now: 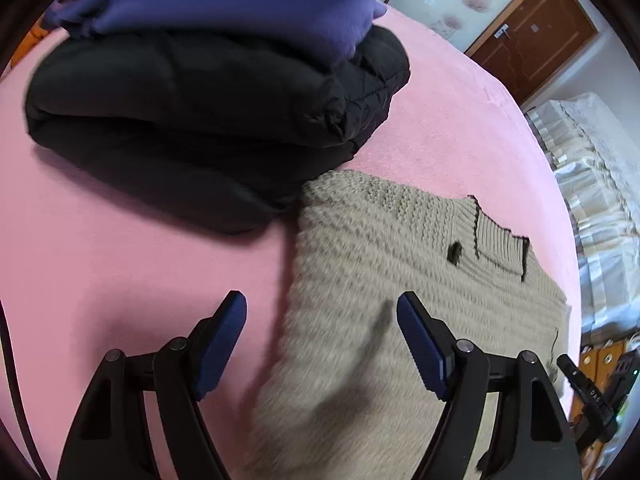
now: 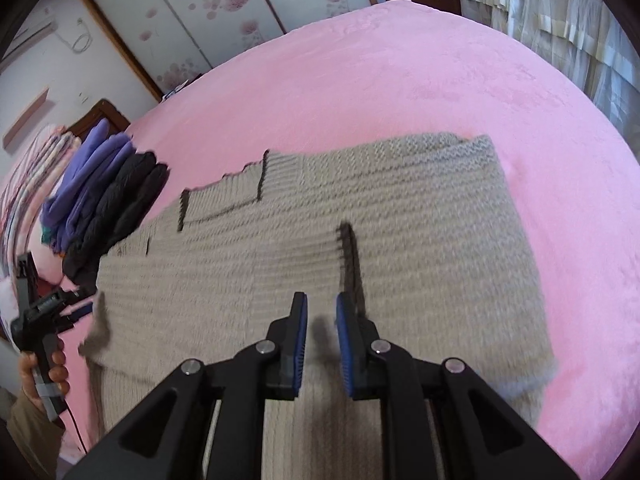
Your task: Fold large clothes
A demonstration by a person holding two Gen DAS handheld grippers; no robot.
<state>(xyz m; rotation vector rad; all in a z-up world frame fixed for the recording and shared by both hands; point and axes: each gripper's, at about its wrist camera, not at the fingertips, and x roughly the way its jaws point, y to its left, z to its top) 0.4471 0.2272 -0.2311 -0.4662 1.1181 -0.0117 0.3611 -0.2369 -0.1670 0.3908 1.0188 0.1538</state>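
Observation:
A beige knit sweater (image 1: 380, 280) (image 2: 320, 208) with dark trim lies spread flat on the pink bed cover (image 1: 120, 260) (image 2: 400, 80). My left gripper (image 1: 320, 300) hovers over the sweater's left edge, its jaws wide apart and empty. In the right wrist view the same left gripper (image 2: 44, 308) shows at the far left, held by a hand (image 2: 44, 368) beside the sweater's side. My right gripper (image 2: 322, 300) hangs above the middle of the sweater near a dark-trimmed edge. Its blue pads stand a narrow gap apart with nothing between them.
A folded black padded jacket (image 1: 200, 100) with a purple garment (image 1: 240, 0) on top sits on the bed just beyond the sweater; this stack (image 2: 108, 192) is at left in the right wrist view. White curtains (image 1: 592, 180), a brown door (image 1: 532, 40) and flowered wardrobe doors (image 2: 200, 12) surround the bed.

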